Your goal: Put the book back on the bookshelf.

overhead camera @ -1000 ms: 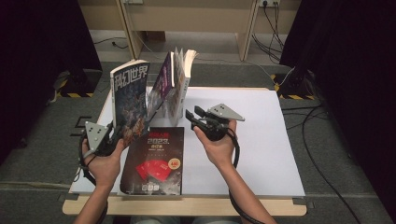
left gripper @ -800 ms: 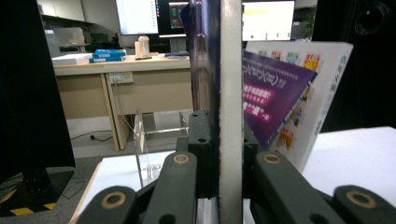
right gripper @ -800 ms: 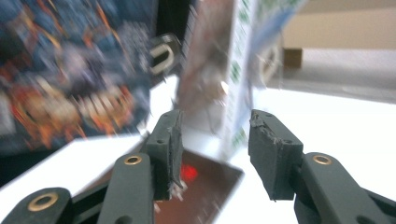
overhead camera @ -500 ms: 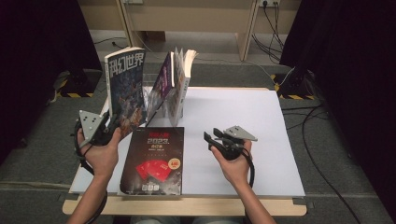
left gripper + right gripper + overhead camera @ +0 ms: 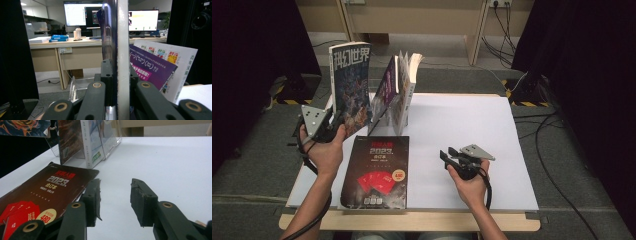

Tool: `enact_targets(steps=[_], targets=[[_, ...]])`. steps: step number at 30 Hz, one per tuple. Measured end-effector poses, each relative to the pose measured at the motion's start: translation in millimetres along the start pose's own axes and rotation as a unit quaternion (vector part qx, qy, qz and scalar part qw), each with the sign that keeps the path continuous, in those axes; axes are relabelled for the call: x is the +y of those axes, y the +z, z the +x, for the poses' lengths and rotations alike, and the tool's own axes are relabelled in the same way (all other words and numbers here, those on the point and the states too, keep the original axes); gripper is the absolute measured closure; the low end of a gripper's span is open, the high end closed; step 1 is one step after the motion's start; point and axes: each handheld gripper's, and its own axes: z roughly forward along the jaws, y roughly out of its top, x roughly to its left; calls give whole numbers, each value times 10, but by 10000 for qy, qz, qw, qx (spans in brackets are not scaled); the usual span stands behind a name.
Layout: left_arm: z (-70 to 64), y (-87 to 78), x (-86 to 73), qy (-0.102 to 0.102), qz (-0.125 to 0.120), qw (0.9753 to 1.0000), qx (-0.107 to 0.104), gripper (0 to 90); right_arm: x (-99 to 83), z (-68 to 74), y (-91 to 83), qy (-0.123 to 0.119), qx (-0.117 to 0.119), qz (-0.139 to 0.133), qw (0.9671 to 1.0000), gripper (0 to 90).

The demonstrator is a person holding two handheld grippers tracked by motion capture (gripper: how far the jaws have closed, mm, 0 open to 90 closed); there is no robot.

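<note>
My left gripper (image 5: 333, 123) is shut on the lower edge of a blue magazine (image 5: 351, 85), which stands upright above the table's left side. In the left gripper view its spine (image 5: 115, 45) runs up between the jaws of that gripper (image 5: 117, 75). A dark book marked 2023 (image 5: 377, 170) lies flat at the front left. My right gripper (image 5: 449, 154) rests low over the white table (image 5: 472, 120), open and empty, to the right of that book (image 5: 42, 195). The right gripper (image 5: 115, 195) has bare table between its jaws.
A clear stand (image 5: 110, 142) at the back left holds a purple magazine (image 5: 383, 95) and white books (image 5: 404, 90) leaning upright. Beyond the table are a desk (image 5: 75, 52) and monitors (image 5: 82, 13). Cables (image 5: 557, 150) trail on the floor at the right.
The left gripper has lifted the blue magazine up and to the left, away from the stand. The right gripper has let go, drawn back toward the front of the table and now rests there.
</note>
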Motion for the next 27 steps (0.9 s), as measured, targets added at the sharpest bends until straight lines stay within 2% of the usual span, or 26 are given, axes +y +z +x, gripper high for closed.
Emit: enact_targets(steps=[8,15,22,27], targets=[[-12,203,17,-61,-7,10000,37,824,-20,12,3,2,8,-19,10000,579],[-32,423,36,28,-39,9999,96,824,-17,16,1,9,33,-78,10000,580],[-114,702,53,19,-98,9999,116,823,-17,34,-4,-30,73,-89,9999,580],[-222,826,-55,89,-68,9999,-9,822,-28,19,-2,3,74,-72,9999,580]])
